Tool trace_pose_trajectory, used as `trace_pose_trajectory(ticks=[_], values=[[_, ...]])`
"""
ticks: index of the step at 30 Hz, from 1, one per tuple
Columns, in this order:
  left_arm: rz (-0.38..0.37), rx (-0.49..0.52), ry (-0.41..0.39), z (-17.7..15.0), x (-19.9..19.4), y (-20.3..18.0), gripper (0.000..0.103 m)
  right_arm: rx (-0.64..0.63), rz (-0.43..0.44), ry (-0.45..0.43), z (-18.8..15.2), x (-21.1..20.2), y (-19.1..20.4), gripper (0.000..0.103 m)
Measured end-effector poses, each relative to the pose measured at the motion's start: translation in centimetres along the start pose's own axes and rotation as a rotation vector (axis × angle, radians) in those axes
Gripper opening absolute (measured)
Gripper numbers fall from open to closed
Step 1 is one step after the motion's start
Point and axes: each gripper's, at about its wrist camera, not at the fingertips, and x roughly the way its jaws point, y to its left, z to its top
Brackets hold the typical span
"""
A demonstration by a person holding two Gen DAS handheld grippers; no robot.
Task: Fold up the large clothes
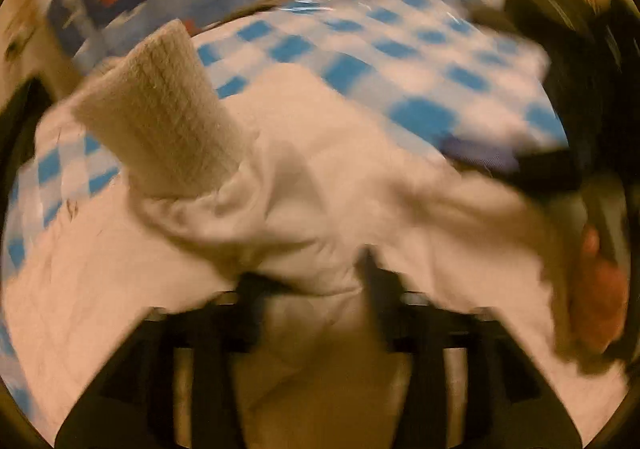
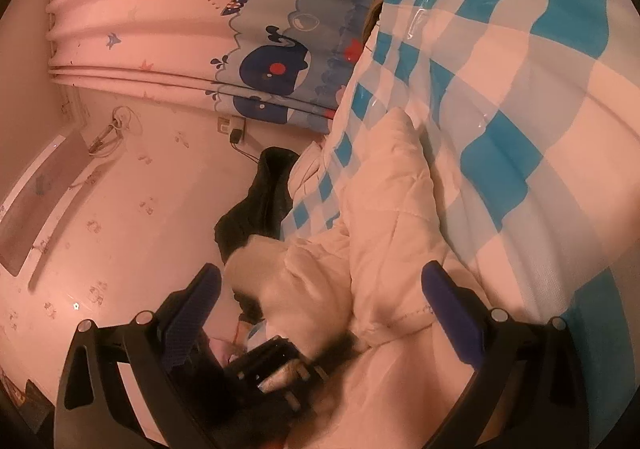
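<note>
So a big cream quilted jacket [image 1: 340, 185] is seen spread out over a blue-and-white checked cloth [image 1: 400, 49] covering the desk. One sleeve with a ribbed knit cuff [image 1: 160, 117] is stuck up at an angle on the left of the left wrist view, with the checked cloth showing behind and beside it. That view is pretty smeared with blur, so fine detail can't be made out.

The left tongs [image 1: 316, 313] are seen right down against the jacket, with cream fabric bunched between the two dark fingers. The jaws look partly apart, but whether the fabric is actually pinched can't be told through the blur. At the right edge of the same view a hand [image 1: 600, 289] is seen wrapped around a dark handle.

In the right wrist view the right tongs [image 2: 320, 309] are spread wide, blue pads [image 2: 452, 313] well apart, nothing clamped. The jacket's padded fabric is lying between and beyond them, with the far pad just beside the quilting. A dark gripper body is partly seen low between the fingers.

Behind it all a curtain with whale prints [image 2: 280, 61] is hung next to a pinkish wall [image 2: 120, 209].
</note>
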Motion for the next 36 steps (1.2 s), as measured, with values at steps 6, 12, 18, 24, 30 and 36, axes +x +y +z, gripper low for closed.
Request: trace_pose_trajectory(ticks=[6,12,18,24,30,36], values=[[0.089,0.263,-0.022,-1.7,-3.5,-4.5,0.07,0.033,0.059,0.02,0.2,0.2,-0.1,0.096],[0.042,-0.141,-0.152,-7.5,-12.8,4.6,0.089,0.061,0.057,0.068,0.8,0.8,0.0,0.097],[0.044,-0.609,-0.128,-15.6,-15.1,16.3,0.09,-0.059,-0.165,0.167,1.0,3.6,1.8,0.094],[0.01,-0.934,-0.168,-20.5,-14.5,21.7,0.09,-0.302,-0.349,0.215,1.1,6.5,6.7,0.014],[0.08,-0.986,-0.344,-19.9,-17.5,24.3,0.09,-0.492,-0.172,0.027,2.7,3.6,15.7,0.014],[0.079,-1.005,-0.337,-17.5,-14.4,26.7,0.093,-0.463,-0.432,0.095,3.3,6.8,8.6,0.014]])
